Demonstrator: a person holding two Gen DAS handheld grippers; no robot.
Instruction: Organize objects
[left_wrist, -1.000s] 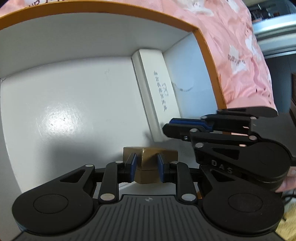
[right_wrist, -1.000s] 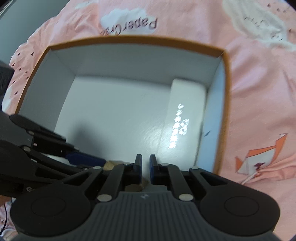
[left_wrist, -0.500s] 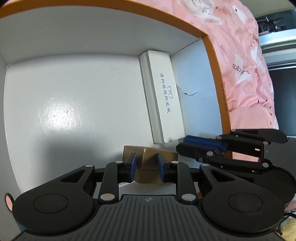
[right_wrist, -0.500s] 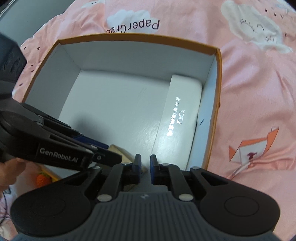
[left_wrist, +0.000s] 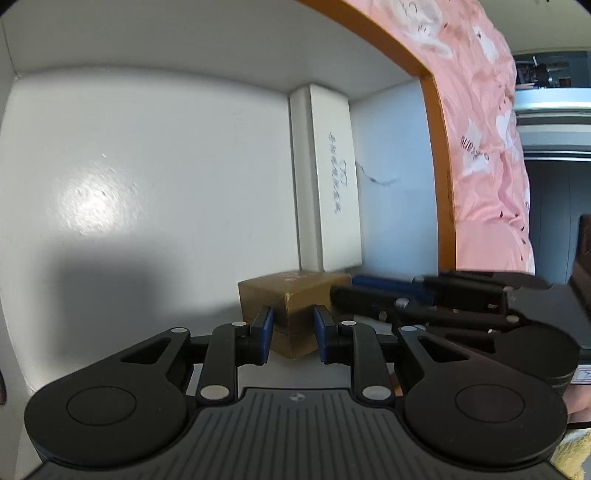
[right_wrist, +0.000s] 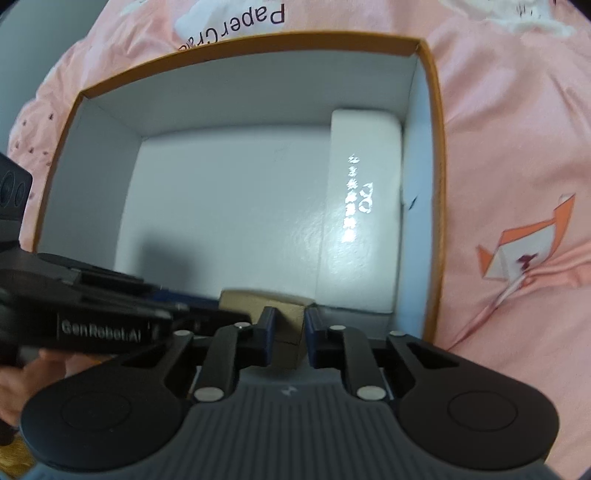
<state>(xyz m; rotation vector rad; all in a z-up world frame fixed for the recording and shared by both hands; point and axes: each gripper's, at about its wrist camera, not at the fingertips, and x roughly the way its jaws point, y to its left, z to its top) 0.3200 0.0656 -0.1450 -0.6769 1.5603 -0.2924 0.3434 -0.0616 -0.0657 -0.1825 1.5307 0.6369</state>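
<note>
We hold the gold box in our left gripper, clamped tight, near the carton's near-right corner beside the white case, while our right gripper, jaws narrow, seems to grip it too, steadying it.

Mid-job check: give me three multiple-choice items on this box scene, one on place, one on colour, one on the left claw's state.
1. The long white case lies: A) along the big box's right wall B) outside the box C) mid-floor.
2. The big box's rim is: A) blue B) orange C) green.
3. The left claw is: A) wide open, empty B) out of view C) shut on the gold box.

A: the case lies close along that wall.
B: an orange edge rings the white interior.
C: both blue pads press the gold box's sides.
</note>
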